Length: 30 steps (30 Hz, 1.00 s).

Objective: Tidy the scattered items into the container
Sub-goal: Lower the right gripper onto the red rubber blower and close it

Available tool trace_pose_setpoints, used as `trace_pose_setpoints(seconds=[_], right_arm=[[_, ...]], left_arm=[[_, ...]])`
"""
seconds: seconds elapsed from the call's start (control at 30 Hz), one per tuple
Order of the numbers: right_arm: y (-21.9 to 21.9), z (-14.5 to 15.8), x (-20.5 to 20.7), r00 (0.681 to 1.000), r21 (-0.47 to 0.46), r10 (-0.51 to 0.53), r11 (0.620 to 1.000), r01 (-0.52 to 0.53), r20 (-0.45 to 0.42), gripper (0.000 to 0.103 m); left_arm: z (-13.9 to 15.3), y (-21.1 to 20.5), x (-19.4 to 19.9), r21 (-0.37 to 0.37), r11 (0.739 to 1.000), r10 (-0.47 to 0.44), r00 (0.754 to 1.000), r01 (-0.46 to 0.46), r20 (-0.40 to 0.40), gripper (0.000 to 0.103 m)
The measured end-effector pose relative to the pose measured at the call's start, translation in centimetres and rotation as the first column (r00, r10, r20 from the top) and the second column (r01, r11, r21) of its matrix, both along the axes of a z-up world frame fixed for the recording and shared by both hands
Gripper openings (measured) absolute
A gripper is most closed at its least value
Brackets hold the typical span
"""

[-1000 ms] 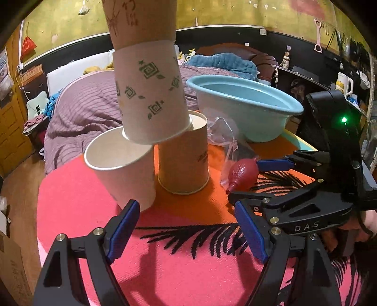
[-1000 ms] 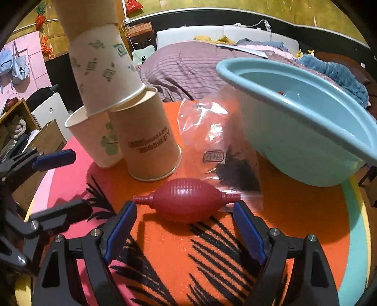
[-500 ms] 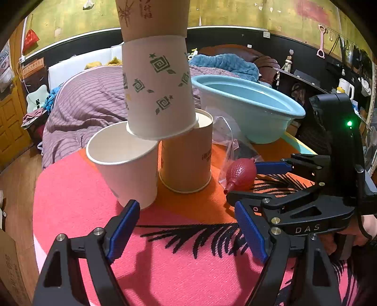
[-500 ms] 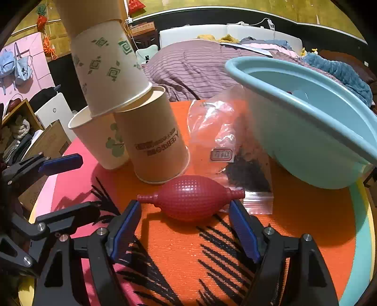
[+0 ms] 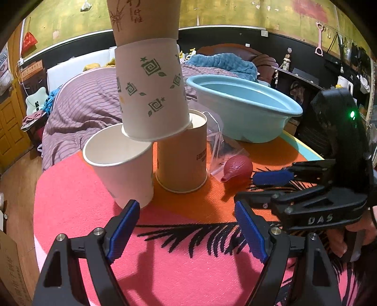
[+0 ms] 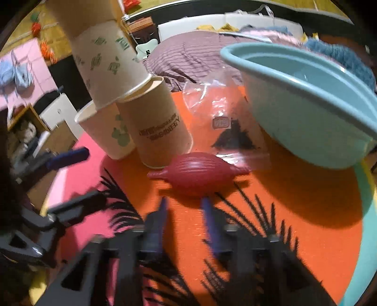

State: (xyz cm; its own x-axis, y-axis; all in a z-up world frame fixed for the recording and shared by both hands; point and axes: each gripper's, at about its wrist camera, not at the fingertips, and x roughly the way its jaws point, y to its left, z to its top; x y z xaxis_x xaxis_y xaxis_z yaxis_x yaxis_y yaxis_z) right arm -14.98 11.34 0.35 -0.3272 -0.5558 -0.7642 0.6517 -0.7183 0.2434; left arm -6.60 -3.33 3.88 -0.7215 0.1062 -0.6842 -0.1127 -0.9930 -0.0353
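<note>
We see our left gripper (image 5: 186, 226) hanging over the pink part of the round table (image 5: 77, 188) near its front edge, its blue pads wide apart with nothing between them, the white paper cup (image 5: 122, 169) standing just beyond its left finger. Our right gripper (image 6: 185, 211) points down at the red rubber bulb (image 6: 199, 173), which lies on its side on the orange middle of the table; the jaws have just been closing and now stand narrower, the blurred blue tips just short of the bulb, and we cannot see them pressing on it, so nothing is held. The bulb lies just in front of the brown paper cup (image 6: 160, 127), which stands upright beside the white one, and a patterned cup (image 5: 150, 98) sits upside down across both rims, tilted, with another brown cup (image 5: 143, 21) stacked on top of it. A clear plastic bag (image 6: 226, 120) with dark contents lies flat behind the bulb, touching its right tip, between the brown cup and the light blue basin (image 6: 306, 110). The basin sits at the table's far right edge, well apart from our left gripper, and the bulb is outside it
</note>
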Motion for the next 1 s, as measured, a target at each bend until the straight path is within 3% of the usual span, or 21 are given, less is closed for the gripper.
trace_pose_setpoints(seconds=[0.27, 0.43, 0.57, 0.73, 0.9, 0.93, 0.97, 1.0], right_arm=[[1.1, 1.9, -1.6, 0.995, -0.048, -0.098, 0.994, 0.1, 0.036, 0.066], [-0.7, 3.5, -0.6, 0.994, 0.032, -0.07, 0.997, 0.073, -0.089, 0.073], [-0.1, 2.9, 0.2, 0.992, 0.066, -0.123, 0.99, 0.124, -0.009, 0.073], [-0.3, 2.2, -0.7, 0.952, 0.02, -0.268, 0.963, 0.268, 0.149, 0.074], [-2.2, 1.5, -1.3, 0.933, 0.092, -0.343, 0.938, 0.335, 0.105, 0.073], [-2.5, 1.4, -1.4, 0.933, 0.111, -0.347, 0.935, 0.337, 0.092, 0.071], [-2.8, 1.1, -1.4, 0.935, 0.128, -0.347, 0.933, 0.336, 0.079, 0.062], [-3.2, 1.0, -1.3, 0.938, 0.143, -0.341, 0.933, 0.329, 0.065, 0.062]], left_arm=[[0.3, -0.1, 0.3, 0.013, 1.0, -0.001, 1.0, 0.001, -0.011, 0.086], [0.3, -0.3, 0.3, 0.023, 1.0, -0.001, 1.0, 0.001, -0.01, 0.086], [0.3, -0.3, 0.4, 0.025, 1.0, -0.002, 1.0, 0.003, -0.015, 0.086], [0.4, -0.4, 0.6, 0.031, 1.0, -0.001, 1.0, 0.002, -0.022, 0.086], [0.6, -0.7, 0.7, 0.043, 0.999, 0.002, 1.0, -0.001, -0.026, 0.086], [0.6, -0.7, 0.7, 0.046, 0.999, 0.001, 1.0, 0.0, -0.023, 0.086], [0.5, -0.7, 0.7, 0.049, 0.999, -0.002, 1.0, 0.003, -0.02, 0.087], [0.5, -0.7, 0.7, 0.052, 0.999, -0.007, 1.0, 0.008, -0.019, 0.087]])
